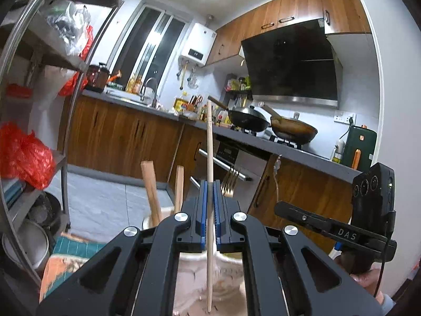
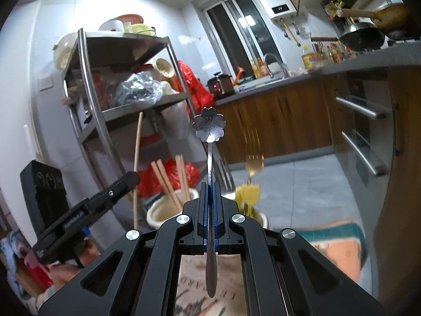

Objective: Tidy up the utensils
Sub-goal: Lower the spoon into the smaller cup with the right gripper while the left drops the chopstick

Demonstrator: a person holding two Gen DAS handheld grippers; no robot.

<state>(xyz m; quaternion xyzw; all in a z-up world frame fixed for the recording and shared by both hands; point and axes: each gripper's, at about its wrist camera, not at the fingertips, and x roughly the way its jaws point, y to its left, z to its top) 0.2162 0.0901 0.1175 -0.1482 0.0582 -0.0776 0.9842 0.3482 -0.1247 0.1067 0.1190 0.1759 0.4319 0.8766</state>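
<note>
**Both grippers clamped on utensils above the holders**

Left gripper (image 1: 210,197) pinches a long pale wooden chopstick (image 1: 209,142) upright between closed blue pads. Right gripper (image 2: 209,200) is clamped on a silver metal spoon with a flower-shaped bowl (image 2: 209,127). Just beyond stand a cream ceramic holder (image 2: 158,214) with wooden chopsticks and a gold fork (image 2: 254,164), blurred.

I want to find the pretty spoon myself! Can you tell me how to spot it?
Look at the black right gripper at the bottom of the right wrist view, in front of the steel shelf rack. Clamped upright between its shut blue pads is the silver spoon. Unlike the plain wooden chopsticks in the cream holder beside it, its bowl is shaped like a flower.
</note>
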